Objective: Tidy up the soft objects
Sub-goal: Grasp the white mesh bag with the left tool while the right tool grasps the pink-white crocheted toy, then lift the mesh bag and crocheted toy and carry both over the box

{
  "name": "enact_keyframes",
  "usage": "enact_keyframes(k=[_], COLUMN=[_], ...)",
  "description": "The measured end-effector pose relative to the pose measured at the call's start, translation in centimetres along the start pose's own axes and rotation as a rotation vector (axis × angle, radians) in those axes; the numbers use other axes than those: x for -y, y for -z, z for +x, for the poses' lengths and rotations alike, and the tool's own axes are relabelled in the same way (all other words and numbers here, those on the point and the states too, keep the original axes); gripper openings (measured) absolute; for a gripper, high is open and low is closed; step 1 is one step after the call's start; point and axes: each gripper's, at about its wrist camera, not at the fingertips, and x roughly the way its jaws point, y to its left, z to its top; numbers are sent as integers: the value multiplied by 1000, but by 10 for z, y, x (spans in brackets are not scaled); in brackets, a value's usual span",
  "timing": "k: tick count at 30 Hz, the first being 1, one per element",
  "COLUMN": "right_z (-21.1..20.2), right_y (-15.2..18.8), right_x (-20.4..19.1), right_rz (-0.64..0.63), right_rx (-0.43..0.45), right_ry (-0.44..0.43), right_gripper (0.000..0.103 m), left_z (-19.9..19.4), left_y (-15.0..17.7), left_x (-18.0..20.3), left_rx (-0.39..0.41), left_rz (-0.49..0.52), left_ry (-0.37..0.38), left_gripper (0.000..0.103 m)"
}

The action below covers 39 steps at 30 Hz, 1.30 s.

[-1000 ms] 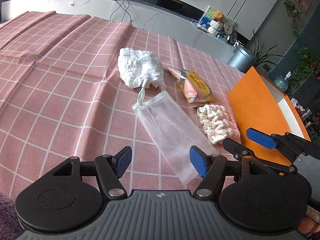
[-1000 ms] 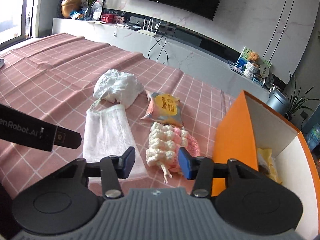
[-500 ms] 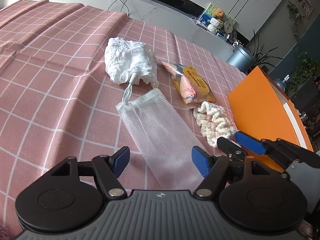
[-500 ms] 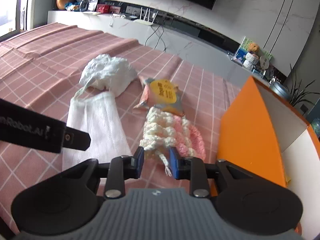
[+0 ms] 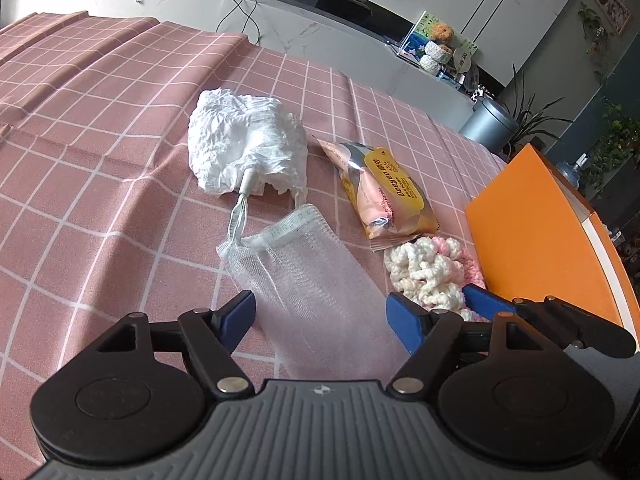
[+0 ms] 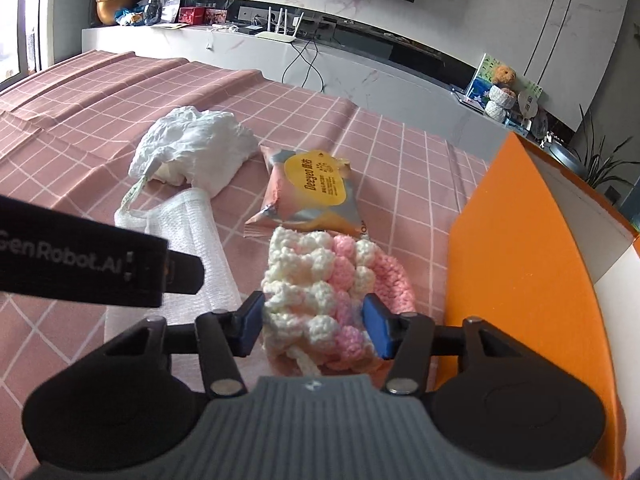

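On the pink checked tablecloth (image 5: 100,184) lie a crumpled white bag (image 5: 244,152), a white mesh pouch (image 5: 316,292), an orange wet-wipes pack (image 5: 388,196) and a cream-and-pink crocheted piece (image 5: 432,268). My left gripper (image 5: 320,316) is open, its jaws on either side of the mesh pouch's near end. My right gripper (image 6: 314,324) is open around the crocheted piece (image 6: 320,280), both pads close against its sides. The right gripper also shows in the left wrist view (image 5: 484,300). The orange box (image 6: 520,272) stands just right of the crocheted piece.
The left gripper's body (image 6: 80,260) crosses the left side of the right wrist view. A white counter (image 6: 280,56) with a router, cables and ornaments runs behind the table. A grey bin (image 5: 488,124) and plants stand at the far right.
My right gripper narrowed half a second ago, then opened wider and moved forward around the crocheted piece. My left gripper moved forward over the mesh pouch and stayed open.
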Motion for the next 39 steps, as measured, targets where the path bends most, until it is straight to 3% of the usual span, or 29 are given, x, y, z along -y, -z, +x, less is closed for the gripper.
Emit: enact_keyframes(k=[1,4,8,9,10,12,15,19,23,25,27,28,31,35,39], right_z=[-3,-10,-16,-17,-18,-20,-22,-26,-19,-12,-5,-3,-4,-9,-20], right_y=[1,4,5,6,7,7,7,7,2,1,2,3,7,9,7], right_x=[-4,-16,-25,-25,-24,-23,-24,-22,-17,-12,-7,-6,-13,-19,-17], right_rz=[-11,-33,-44,-49,-52,-44,-62,-102,-106,-67,-16,1,-38,-75,-76], right_rx=[9,24,31,34,37,37,44,86,99,73,41,29,47,64,80], right_ry=[-13,-56,-92,-92,-92,-91,-79,-31,2,-25,-70,-90,-83,-74,-66], right_gripper=[36,35,33,33,33,33,34,42,68,68,65,58,53,38,33], left_z=[0,-1,0,0,0,0,-1,-4,-8,-9,-11,-11,-13,-19,-27], left_y=[0,2,5,5,6,9,12,11,12,13,13,13,13,12,13], left_x=[0,0,6,7,8,14,17,8,4,5,3,2,0,1,2], left_rx=[2,4,14,17,19,29,35,33,27,28,32,30,37,59,69], left_rz=[4,17,81,94,122,201,249,224,227,232,219,217,209,213,220], left_ry=[0,3,-38,-45,-67,-120,-151,-155,-148,-152,-137,-132,-126,-119,-110], left_gripper=[87,86,77,69,53,33,24,1,1,0,0,0,0,0,0])
